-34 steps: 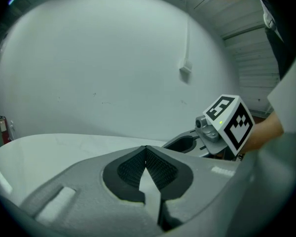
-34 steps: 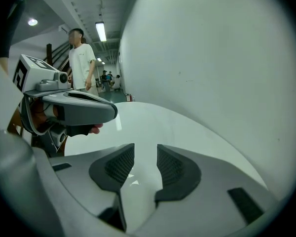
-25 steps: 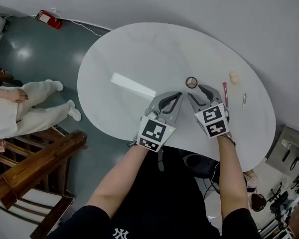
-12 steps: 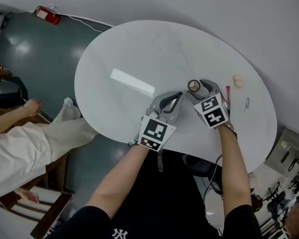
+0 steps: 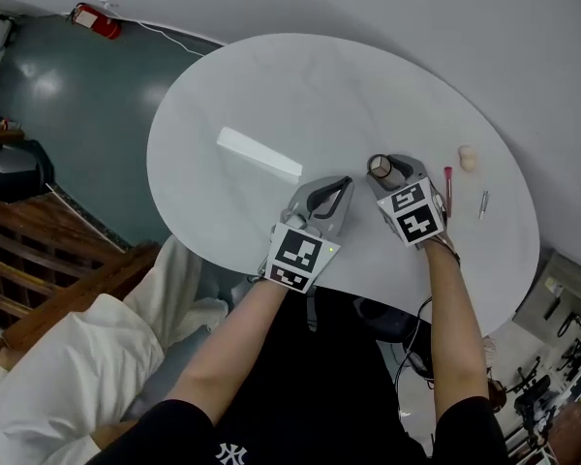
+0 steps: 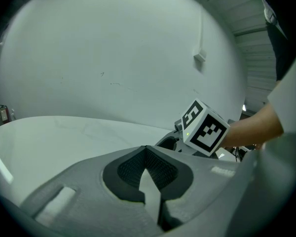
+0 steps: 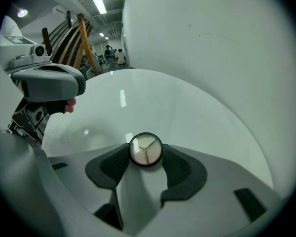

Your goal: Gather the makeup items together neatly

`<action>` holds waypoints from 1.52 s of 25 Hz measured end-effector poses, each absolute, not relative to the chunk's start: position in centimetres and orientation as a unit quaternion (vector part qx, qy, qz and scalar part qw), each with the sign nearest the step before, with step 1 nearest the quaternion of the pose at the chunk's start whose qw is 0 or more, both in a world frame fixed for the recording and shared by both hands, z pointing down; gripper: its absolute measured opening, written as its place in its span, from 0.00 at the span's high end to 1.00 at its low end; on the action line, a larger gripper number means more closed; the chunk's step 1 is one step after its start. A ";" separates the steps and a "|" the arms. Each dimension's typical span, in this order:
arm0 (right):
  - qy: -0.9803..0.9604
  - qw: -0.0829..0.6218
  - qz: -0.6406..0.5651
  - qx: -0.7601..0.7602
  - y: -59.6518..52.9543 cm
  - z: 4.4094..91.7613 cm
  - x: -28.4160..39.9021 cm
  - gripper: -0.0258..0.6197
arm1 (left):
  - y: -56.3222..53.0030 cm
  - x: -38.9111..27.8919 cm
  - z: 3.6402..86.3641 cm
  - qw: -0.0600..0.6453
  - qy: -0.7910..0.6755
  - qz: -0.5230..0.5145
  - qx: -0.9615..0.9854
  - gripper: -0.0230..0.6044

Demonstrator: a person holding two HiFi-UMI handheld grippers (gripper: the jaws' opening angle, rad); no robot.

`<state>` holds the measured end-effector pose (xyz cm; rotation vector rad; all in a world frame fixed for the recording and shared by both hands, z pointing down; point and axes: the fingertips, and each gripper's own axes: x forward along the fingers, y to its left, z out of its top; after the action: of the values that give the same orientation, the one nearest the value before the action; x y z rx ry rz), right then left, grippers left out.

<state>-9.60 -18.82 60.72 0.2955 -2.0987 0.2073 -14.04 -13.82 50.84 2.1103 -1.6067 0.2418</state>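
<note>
A round black-rimmed makeup jar (image 5: 379,167) (image 7: 145,147) sits between the pads of my right gripper (image 5: 387,174) (image 7: 146,158), low over the white table (image 5: 271,95). The jaws have just been closing, and both pads touch the jar's sides. To its right lie a pink lip pencil (image 5: 447,186), a beige sponge (image 5: 468,157) and a small silver stick (image 5: 482,203). My left gripper (image 5: 342,183) (image 6: 146,150) hovers just left of the right one, its tips together with nothing between them.
A bright white strip (image 5: 259,155) shows on the table's left half. A person in white clothes (image 5: 77,376) stands close to the table's lower left edge. Wooden railings (image 5: 39,250) and a red extinguisher (image 5: 95,20) are on the floor side.
My right gripper moved forward and down onto the jar, which now sits between its pads. The person in white came closer at the lower left. The left gripper barely shifted.
</note>
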 end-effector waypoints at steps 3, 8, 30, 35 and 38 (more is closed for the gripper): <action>-0.865 0.481 0.076 0.119 -18.5 60.2 -9.4 0.62 | -13.4 -13.7 50.8 0.235 -0.588 0.089 0.769 0.95; -0.870 0.475 0.063 0.116 -17.1 58.5 -9.0 0.62 | -12.4 -13.3 50.2 0.232 -0.588 0.088 0.770 0.95; -0.888 0.455 0.004 0.070 -4.9 53.4 -7.4 0.62 | -3.9 -12.3 47.3 0.212 -0.630 0.075 0.743 0.95; -0.890 0.453 -0.001 0.057 -2.1 53.4 -7.0 0.62 | -2.3 -11.5 47.3 0.211 -0.635 0.076 0.739 0.95; -0.889 0.456 -0.002 0.048 -0.5 54.1 -6.9 0.62 | -1.4 -11.3 47.4 0.210 -0.639 0.075 0.736 0.95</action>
<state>-6.86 -0.46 54.12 0.1180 -2.1911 -0.0046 -11.27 -1.38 47.37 2.0455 -1.7768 0.2088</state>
